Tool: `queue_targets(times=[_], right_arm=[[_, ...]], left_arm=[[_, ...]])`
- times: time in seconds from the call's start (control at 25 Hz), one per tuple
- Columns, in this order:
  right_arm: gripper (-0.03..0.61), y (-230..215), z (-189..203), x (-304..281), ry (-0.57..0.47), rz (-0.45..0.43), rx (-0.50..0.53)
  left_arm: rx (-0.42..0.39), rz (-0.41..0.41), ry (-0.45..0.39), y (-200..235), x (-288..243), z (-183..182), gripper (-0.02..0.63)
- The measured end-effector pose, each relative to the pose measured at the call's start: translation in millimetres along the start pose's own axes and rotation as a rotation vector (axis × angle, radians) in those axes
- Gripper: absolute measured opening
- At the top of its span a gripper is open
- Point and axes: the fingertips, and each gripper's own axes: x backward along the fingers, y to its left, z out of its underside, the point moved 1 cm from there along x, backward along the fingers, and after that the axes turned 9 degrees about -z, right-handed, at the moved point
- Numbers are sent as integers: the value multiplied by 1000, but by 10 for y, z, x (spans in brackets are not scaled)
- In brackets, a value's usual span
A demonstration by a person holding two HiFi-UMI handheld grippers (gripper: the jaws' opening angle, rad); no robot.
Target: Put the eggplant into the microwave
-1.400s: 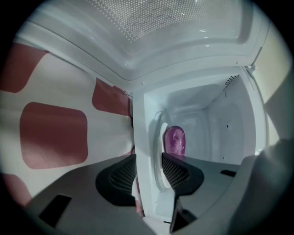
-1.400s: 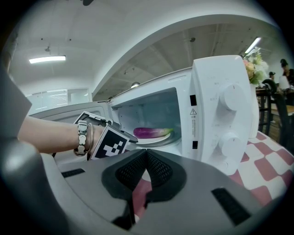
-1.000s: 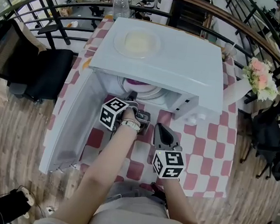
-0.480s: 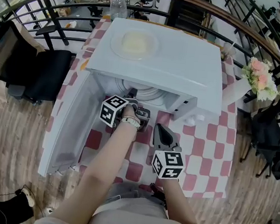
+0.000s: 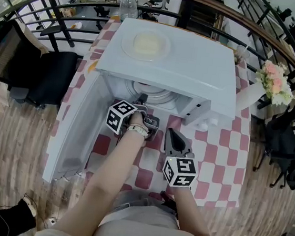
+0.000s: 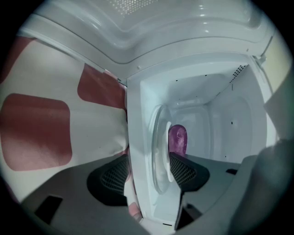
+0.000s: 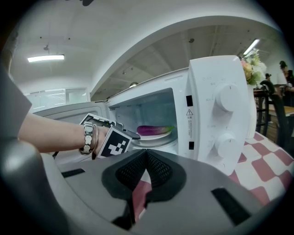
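The left gripper (image 6: 149,175) has spread wide, leaving the eggplant (image 6: 177,140) on the microwave (image 5: 195,67) turntable (image 7: 158,136), so placement looks done; the right gripper (image 7: 146,172) is clenched and empty.

Bright, even lighting; a ceiling strip lamp (image 7: 45,58) is seen upper left. Edges are bowed by fisheye distortion; gripper-view corners are blackened, foregrounds blurred.

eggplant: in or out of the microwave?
In. The eggplant lies on the plate inside the microwave, door open; the left hand-held gripper is open, off it.
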Motion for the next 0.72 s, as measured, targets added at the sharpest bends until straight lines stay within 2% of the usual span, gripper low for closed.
queue_targets(times=[0.4, 0.72], right_arm=[[25, -56, -119, -63, -21, 6, 40], [25, 259, -218, 192, -54, 2, 76]], left_arm=[[-19, 17, 24, -6, 27, 3, 279], [-21, 78, 45, 90, 557, 60, 247]])
